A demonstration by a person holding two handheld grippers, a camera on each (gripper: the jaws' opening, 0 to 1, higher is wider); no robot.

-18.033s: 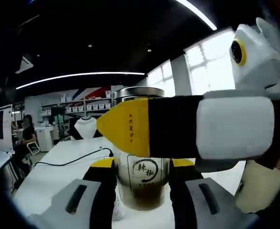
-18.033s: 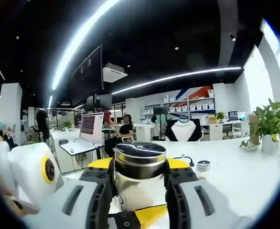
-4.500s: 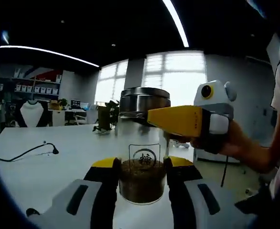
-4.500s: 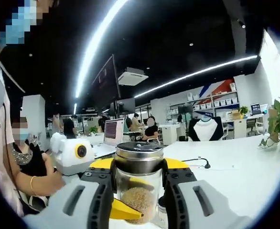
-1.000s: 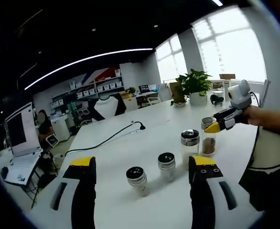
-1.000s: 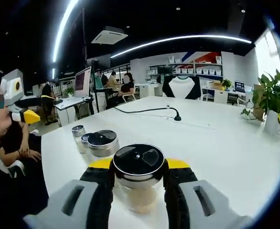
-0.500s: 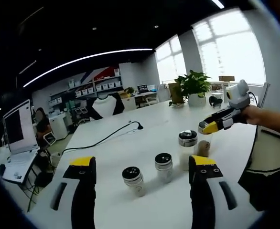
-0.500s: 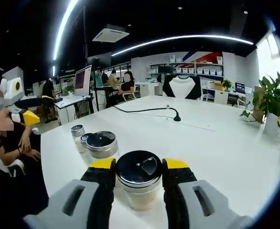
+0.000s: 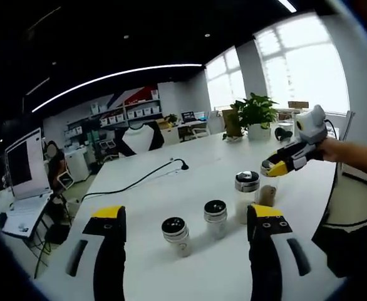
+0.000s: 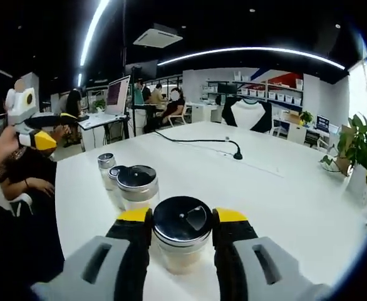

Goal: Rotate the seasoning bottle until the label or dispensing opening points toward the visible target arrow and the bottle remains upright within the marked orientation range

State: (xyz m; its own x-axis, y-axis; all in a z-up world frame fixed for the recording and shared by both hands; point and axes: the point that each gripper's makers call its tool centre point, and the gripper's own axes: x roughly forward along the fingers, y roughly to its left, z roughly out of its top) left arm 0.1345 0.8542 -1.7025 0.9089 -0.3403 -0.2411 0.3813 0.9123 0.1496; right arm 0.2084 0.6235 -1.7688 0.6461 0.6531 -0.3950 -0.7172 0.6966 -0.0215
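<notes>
A glass seasoning bottle [image 10: 182,241] with a dark metal lid and pale grains inside stands upright on the white table [image 10: 284,188]. My right gripper [image 10: 183,219] is shut on it, its yellow-tipped jaws pressed against both sides of the lid. In the left gripper view the same bottle [image 9: 269,193] stands far right, its top hidden behind the right gripper [image 9: 277,168], which a hand [image 9: 343,150] holds. My left gripper [image 9: 186,216] is open and wide apart, well back from the bottles, holding nothing. It also appears as the left gripper [image 10: 41,142] at the far left of the right gripper view.
Three more lidded bottles stand in a row: a small bottle [image 9: 174,235], a middle bottle [image 9: 215,218] and a taller bottle [image 9: 247,195]. A black cable [image 10: 202,141] lies across the table. A potted plant [image 9: 255,113] stands at the far end. People sit at desks behind.
Over the last second the lid has turned and sits lower and smaller between my right jaws. Both views shifted slightly. The left jaws stayed open; 4.5 s ago they gripped the bottle's base.
</notes>
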